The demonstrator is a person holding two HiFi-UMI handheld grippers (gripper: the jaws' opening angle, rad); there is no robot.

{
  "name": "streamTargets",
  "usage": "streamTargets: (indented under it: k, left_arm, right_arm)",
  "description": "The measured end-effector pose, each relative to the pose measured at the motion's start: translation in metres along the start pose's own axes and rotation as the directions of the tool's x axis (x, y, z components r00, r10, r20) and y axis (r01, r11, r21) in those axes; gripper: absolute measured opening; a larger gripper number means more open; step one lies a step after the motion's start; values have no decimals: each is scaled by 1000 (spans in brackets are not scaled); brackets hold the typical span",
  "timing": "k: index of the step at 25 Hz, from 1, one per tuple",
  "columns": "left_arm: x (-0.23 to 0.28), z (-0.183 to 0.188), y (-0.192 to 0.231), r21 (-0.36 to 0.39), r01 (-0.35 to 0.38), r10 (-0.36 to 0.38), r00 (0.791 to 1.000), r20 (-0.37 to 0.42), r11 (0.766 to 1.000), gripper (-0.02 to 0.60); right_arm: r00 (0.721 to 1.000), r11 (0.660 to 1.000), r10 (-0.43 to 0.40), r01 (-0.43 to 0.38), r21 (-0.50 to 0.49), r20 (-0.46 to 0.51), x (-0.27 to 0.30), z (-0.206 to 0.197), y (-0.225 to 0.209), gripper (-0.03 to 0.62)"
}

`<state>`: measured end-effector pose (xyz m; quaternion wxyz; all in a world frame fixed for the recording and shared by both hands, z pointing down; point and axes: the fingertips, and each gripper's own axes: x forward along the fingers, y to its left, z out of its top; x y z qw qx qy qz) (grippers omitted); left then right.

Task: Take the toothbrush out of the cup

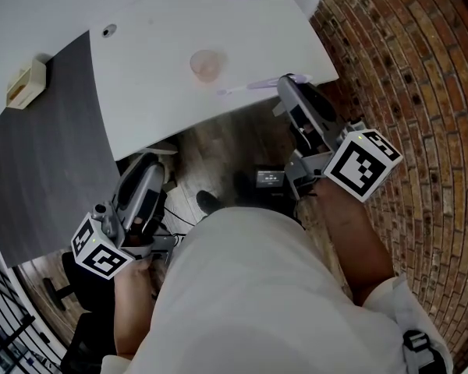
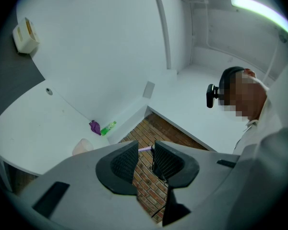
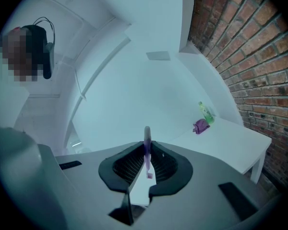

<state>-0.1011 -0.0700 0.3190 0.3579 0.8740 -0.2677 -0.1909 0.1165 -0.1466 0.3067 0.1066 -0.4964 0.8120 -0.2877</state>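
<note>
Head view: the white table [image 1: 164, 37] has a curved near edge, and the right gripper [image 1: 290, 81] sits right at that edge, by the front-right corner
Room to move: lots of bare tabletop left of the cup [image 1: 207, 65] and behind it; the brick wall [image 1: 405, 68] runs close along the table's right side, so it's tight over there
Left side: the left gripper [image 1: 144, 170] hangs low in front of the table, below the edge, over the wood floor [image 1: 218, 142]
Left fingers: apart with nothing between them, just brick showing through the gap in the left gripper view
Right fingers: clamped on the toothbrush [image 3: 147, 152], which sticks up between them in the right gripper view
Toothbrush spot: out of the cup, held roughly level over the table's front edge, to the cup's right and not touching it
Toothbrush look: slim, pale purple, a bit see-through
Cup: pinkish translucent, upright, standing alone mid-table
Far end: a purple lump [image 3: 200, 126] and a green bottle [image 3: 205, 111] side by side near the wall
Room: white walls and a grey patch of floor [image 1: 47, 154] left of the table
</note>
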Motion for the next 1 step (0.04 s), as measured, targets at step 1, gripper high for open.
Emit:
streamTargets:
  k: [1]
  left_arm:
    - [0,0,0,-1,0,0,1000,-2,1000,100]
  right_arm:
    - [1000,1000,-1,1,1,0,0,-1,0,52]
